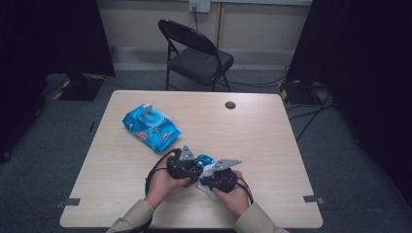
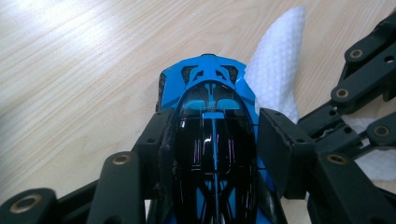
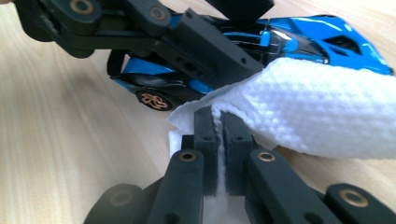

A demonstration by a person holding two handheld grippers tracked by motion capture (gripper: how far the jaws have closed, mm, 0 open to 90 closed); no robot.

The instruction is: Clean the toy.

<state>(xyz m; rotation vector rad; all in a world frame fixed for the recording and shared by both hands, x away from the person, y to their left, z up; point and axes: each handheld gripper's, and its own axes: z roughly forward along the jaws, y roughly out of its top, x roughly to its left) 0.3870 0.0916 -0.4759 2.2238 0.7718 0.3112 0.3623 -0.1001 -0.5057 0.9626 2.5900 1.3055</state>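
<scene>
now, near the table's (image 1: 272, 145) front edge: left gripper (image 1: 190, 167) clamped on a blue toy car (image 2: 210, 93), pads pressed against both flanks of the dark cabin, jaws about half wide. car resting on its wheels on the wood, nose pointing away from the left gripper's camera. seen from the right gripper view as a low blue body (image 3: 322, 35) with a gold-spoked wheel down at the tabletop.

right gripper (image 3: 218, 135) pinched tight on a white wipe (image 3: 317, 112), jaws nearly together with only the cloth between them. wipe draped up against the car's side, touching the bodywork just beside the left gripper's pad; lying partly on the table beyond the car (image 2: 280, 65) in the left gripper view.

both hands close together, left hand (image 1: 163, 184) and right hand (image 1: 233, 196) coming in from the bottom in tan sleeves.

farther back and to the left, well apart: a blue pack of wipes (image 1: 150, 127), lid apparently flipped open, hard to be sure from above. behind the table, a black folding chair (image 1: 197, 56).
</scene>
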